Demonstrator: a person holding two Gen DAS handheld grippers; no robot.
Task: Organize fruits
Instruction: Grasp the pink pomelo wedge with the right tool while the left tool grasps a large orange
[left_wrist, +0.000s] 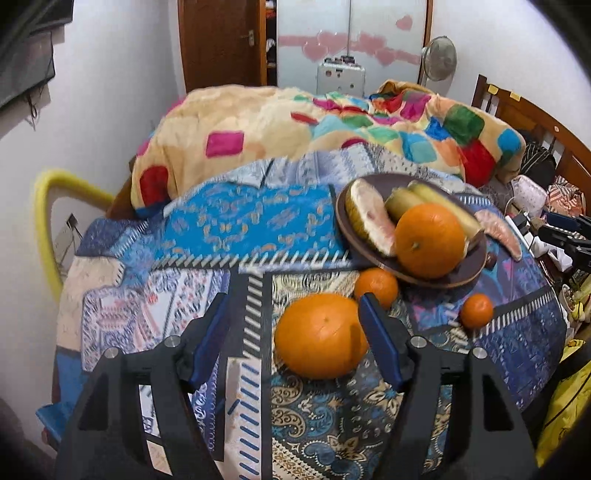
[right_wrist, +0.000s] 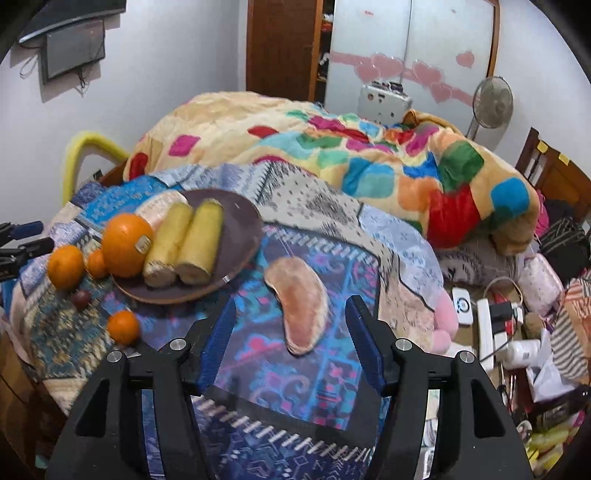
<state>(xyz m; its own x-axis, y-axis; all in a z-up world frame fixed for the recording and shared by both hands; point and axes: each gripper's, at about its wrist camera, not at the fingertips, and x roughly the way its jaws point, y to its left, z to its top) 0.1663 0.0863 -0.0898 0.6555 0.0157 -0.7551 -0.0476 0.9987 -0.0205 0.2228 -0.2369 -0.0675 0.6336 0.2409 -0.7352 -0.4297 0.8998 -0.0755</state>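
Two tongs stand parted and empty: your left tongs (left_wrist: 293, 314) frame a big orange (left_wrist: 320, 336) on the patterned cloth (left_wrist: 236, 221), the pads clear of it. Your right tongs (right_wrist: 291, 317) straddle a pomelo wedge (right_wrist: 301, 306) untouched, just beside the brown plate (right_wrist: 243, 221) holding another orange (right_wrist: 125, 243) and two corn pieces (right_wrist: 184, 243).

The oranges (left_wrist: 320, 335) are bright orange, and the plate (right_wrist: 242, 225) is dark brown, carrying pale yellow banana pieces (right_wrist: 199, 243). A pomelo segment (right_wrist: 301, 306) is pinkish with a tan edge, lying on a patchwork bedsheet (left_wrist: 236, 225) of blue, white and paisley prints (some gold). The blanket (right_wrist: 332, 147) is cream with multicoloured squares; the gripper fingers (left_wrist: 380, 343) carry blue pads on black.
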